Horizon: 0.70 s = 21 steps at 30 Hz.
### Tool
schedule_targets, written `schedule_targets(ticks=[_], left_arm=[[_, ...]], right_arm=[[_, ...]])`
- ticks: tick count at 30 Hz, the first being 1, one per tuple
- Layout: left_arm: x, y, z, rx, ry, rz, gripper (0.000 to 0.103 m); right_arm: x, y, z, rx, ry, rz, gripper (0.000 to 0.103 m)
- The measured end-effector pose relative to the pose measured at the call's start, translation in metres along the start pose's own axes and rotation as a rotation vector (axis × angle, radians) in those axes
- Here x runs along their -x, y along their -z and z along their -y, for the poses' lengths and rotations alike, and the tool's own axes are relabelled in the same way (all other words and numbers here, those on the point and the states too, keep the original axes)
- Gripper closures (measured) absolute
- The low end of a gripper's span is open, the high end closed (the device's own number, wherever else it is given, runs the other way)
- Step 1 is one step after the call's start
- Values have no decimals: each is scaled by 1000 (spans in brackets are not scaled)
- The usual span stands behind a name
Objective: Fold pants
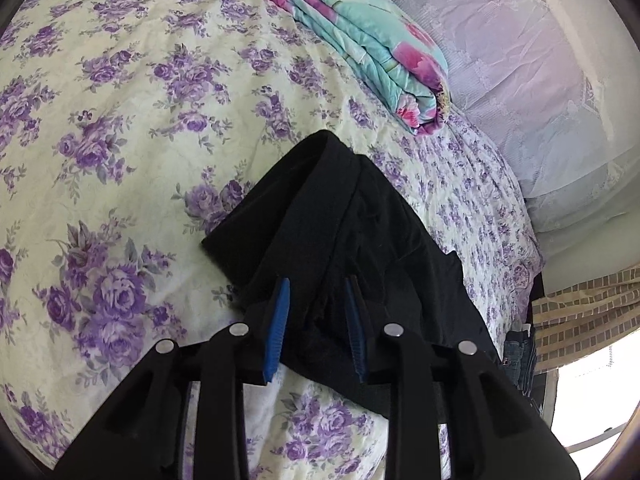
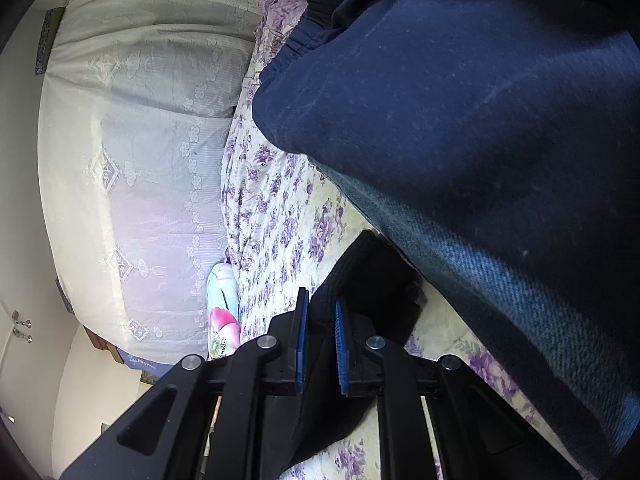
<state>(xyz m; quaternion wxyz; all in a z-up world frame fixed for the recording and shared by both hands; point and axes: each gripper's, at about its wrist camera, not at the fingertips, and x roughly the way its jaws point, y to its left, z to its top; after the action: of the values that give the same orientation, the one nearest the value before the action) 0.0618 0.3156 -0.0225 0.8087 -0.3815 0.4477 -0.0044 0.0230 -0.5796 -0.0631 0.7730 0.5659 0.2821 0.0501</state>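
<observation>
Black pants (image 1: 344, 232) lie bunched on a bed with a purple-flowered cover (image 1: 132, 128). My left gripper (image 1: 318, 292) has its blue-padded jaws closed around a fold of the pants, with cloth filling the gap between them. In the right wrist view my right gripper (image 2: 322, 306) is shut on another part of the black pants (image 2: 372, 276), whose cloth rises between the pads and hangs down under the gripper. The camera is rolled sideways in this view.
A folded turquoise and pink quilt (image 1: 372, 44) lies on the bed's far side beside a lace curtain (image 1: 520, 80). The person's dark blue sweater and jeans (image 2: 480, 120) fill the right wrist view's right side. The bed edge (image 1: 516, 248) runs to the right.
</observation>
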Motion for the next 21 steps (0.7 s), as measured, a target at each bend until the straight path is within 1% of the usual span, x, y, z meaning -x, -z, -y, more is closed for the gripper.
schedule_targets(ticks=[1,2,4,5,6,7,8,9,10,11,13,14,15,16,17,18,19,21], left_arm=[[-1,-3,0,-3,3,7,91],[-1,-5,0,-3,1,10,95],[0,-9,-1,2,-15,21,95],[0,-9,-2,8,-17,21,92],[1,-7,-4,18,-17,20,74],[1,-5,-4,11,-20,22,60],[2,-3,-3,-11,-45,38,37],[3,0,-1,-41,-104,68,35],[1,2,0,-65,-138,80,35],[-1,3,-1,-74,-132,78,39],[-7,2,-10,-31,-68,66,45],[-7,2,-15,-14,-57,74,45],[-8,2,-18,-11,-50,78,45],[-9,4,-20,-13,-49,80,45],[-10,5,-23,-13,-52,77,45],[-11,6,-26,-8,-48,71,45],[-12,7,-28,0,-41,67,45],[-11,8,-29,12,-30,69,45]], right_arm=[[-1,-1,-2,5,3,-2,91],[-3,-3,-6,14,5,-6,91],[-7,-6,-15,31,5,-9,91],[-10,-7,-22,47,3,-12,91],[-12,-8,-28,62,2,-12,91],[-14,-10,-34,76,0,-11,91],[-16,-11,-39,86,0,-11,91],[-18,-13,-44,94,0,-10,91],[-20,-16,-52,108,-4,-8,91],[-20,-18,-58,123,-14,-5,91],[-13,-20,-75,180,-41,14,91],[-8,-19,-80,221,-44,26,91],[-4,-18,-82,273,-16,38,91],[-2,-15,-76,307,46,41,91],[-3,-14,-65,309,111,20,91],[-6,-13,-48,294,177,-13,91],[-7,-8,-23,246,241,-42,91],[-7,-2,7,186,280,-88,91]])
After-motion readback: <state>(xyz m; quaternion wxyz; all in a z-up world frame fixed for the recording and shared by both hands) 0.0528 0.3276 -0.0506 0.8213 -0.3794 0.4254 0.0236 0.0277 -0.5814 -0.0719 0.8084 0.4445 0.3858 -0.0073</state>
